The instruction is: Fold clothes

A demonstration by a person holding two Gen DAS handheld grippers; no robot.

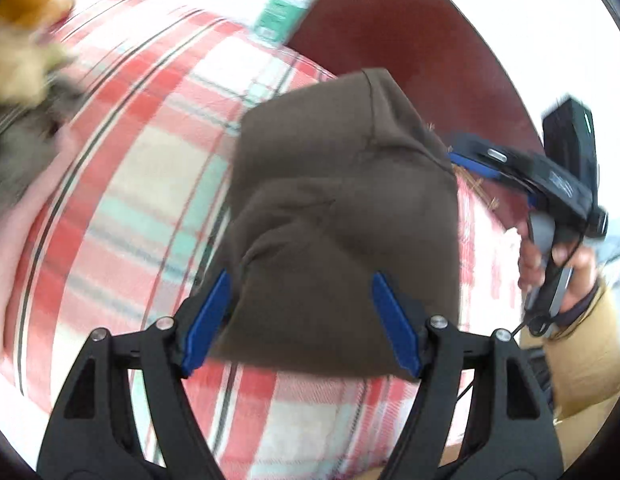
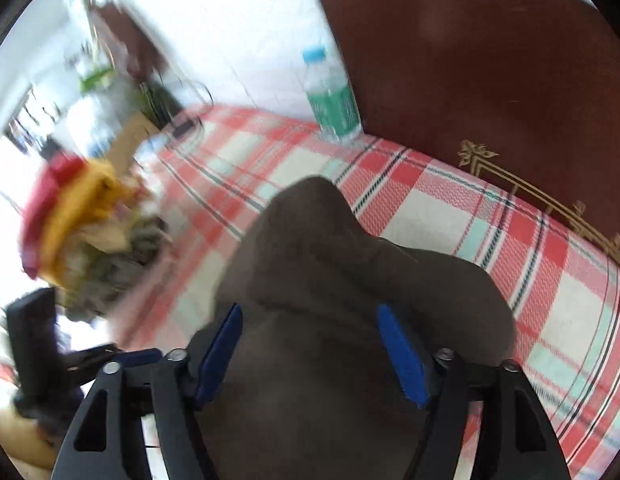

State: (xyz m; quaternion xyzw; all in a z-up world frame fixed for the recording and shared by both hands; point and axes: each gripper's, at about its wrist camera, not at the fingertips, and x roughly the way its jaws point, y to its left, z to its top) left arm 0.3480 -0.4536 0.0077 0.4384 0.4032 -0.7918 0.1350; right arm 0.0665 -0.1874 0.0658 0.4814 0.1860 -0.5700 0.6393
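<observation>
Left wrist view: brown garment [image 1: 341,216] folded compact on plaid bed sheet [image 1: 122,184], between spread fingers of left tool [image 1: 300,322]; right tool [image 2: 310,350] likewise released. Heap of unfolded clothes [image 2: 90,236] left of right tool remains.

The place was a bedroom in a home. A bed [image 2: 449,200] filled most of both views, covered with a plaid sheet [image 1: 150,184] in red, white and pale green. A dark reddish wooden headboard [image 2: 489,60] with gold ornament [image 2: 481,156] stood against it. A plastic water bottle [image 2: 329,96] with a green label sat on the bed by the headboard. A heap of unfolded clothes [image 2: 82,224], red, yellow and grey, lay at the far end. Beyond the bed were a white tiled wall [image 2: 250,32] and blurred household clutter.
</observation>
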